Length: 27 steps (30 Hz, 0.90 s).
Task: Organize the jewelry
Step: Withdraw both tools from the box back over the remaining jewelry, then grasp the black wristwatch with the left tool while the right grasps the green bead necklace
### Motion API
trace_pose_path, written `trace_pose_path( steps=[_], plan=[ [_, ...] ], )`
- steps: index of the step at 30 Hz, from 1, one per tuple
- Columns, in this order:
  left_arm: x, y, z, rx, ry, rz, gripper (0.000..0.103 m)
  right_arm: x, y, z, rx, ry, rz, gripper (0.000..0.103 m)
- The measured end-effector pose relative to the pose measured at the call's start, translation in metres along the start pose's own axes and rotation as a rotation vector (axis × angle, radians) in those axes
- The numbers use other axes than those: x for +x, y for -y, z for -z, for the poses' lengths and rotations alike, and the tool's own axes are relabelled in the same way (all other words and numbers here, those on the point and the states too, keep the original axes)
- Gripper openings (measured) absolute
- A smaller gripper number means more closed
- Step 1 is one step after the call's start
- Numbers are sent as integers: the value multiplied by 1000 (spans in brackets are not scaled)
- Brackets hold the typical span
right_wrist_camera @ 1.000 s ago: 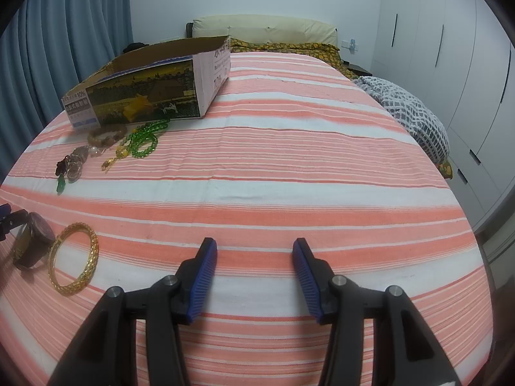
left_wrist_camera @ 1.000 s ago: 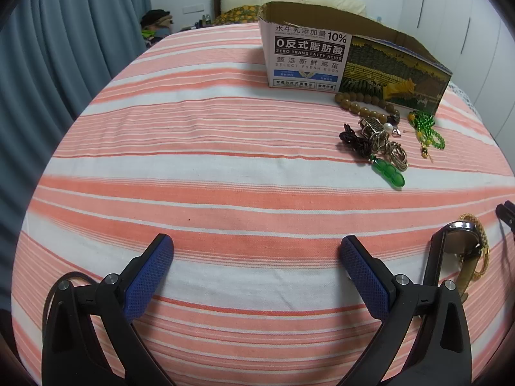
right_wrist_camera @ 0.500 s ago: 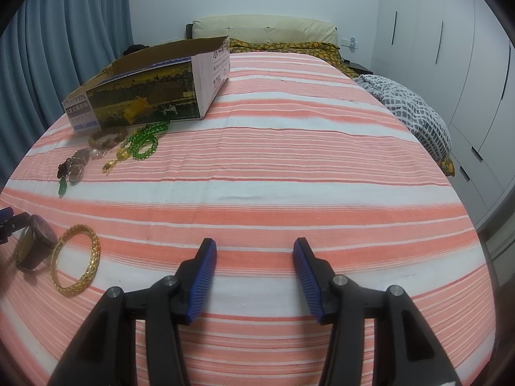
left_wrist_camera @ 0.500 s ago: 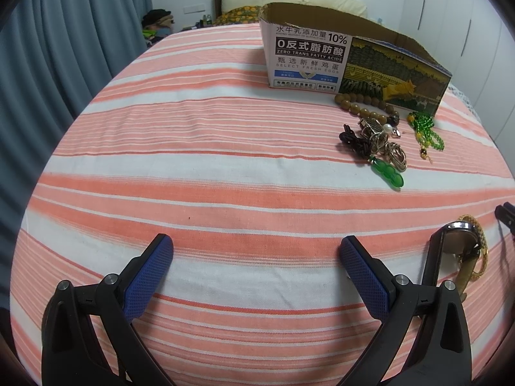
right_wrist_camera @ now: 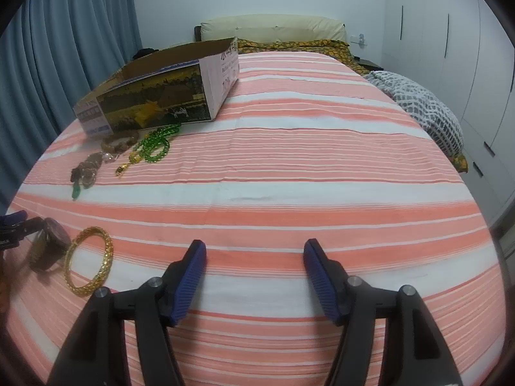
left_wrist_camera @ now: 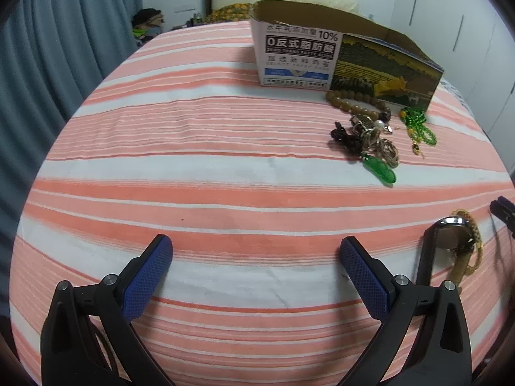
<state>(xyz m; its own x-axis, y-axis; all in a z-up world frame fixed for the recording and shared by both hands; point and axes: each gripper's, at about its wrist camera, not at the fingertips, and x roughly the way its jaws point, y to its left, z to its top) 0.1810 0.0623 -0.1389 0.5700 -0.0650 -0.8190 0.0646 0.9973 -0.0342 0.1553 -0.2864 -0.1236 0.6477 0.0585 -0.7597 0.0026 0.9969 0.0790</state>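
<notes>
Jewelry lies on a striped bed. A watch (left_wrist_camera: 450, 238) and a gold bangle (right_wrist_camera: 88, 260) sit close together, right of my left gripper (left_wrist_camera: 256, 251) and left of my right gripper (right_wrist_camera: 254, 254). Farther off lie a tangle of chains with a green pendant (left_wrist_camera: 379, 167), brown beads (left_wrist_camera: 351, 104) and green beads (right_wrist_camera: 157, 143), all in front of an open cardboard box (left_wrist_camera: 347, 54). The left gripper is open and empty. The right gripper's jaws are opening with nothing between them. Both hover over bare bedspread.
Blue curtains (left_wrist_camera: 48, 74) hang along the left side of the bed. White wardrobe doors (right_wrist_camera: 450, 48) stand on the right. A grey patterned blanket (right_wrist_camera: 428, 112) lies at the bed's right edge, pillows (right_wrist_camera: 273, 27) at its head.
The right gripper's jaws have spread wider apart. The left gripper and the jewelry have stayed where they were.
</notes>
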Motion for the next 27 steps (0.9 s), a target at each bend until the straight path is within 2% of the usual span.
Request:
trace_pose_path(
  steps=[3,6,9,11,13,15,17,21,24,27],
  plan=[
    [-13,3,0,-38,26,117,102,0,1,0,4,1,-21,69],
    [-30,7,4,-48,69,189,102,-2,8,0,39,11,-58,69],
    [-45,17,8,-17,95,277,102,-4,10,0,60,14,-70,69],
    [-49,32,8,48,94,325,102,-5,7,1,54,14,-62,69],
    [-46,48,7,121,86,321,102,-6,3,2,36,11,-64,69],
    [-38,65,6,204,82,273,101,-7,-5,1,18,6,-76,69],
    [-28,71,4,240,69,245,96,-11,-12,-1,-13,9,-84,69],
    [-6,71,2,211,2,247,92,-14,-34,-22,-119,34,-112,69],
    [-3,78,3,241,14,216,92,7,-48,-46,-174,4,-185,68],
    [-1,85,6,270,23,167,84,38,-66,-70,-207,-25,-231,68]
  ],
)
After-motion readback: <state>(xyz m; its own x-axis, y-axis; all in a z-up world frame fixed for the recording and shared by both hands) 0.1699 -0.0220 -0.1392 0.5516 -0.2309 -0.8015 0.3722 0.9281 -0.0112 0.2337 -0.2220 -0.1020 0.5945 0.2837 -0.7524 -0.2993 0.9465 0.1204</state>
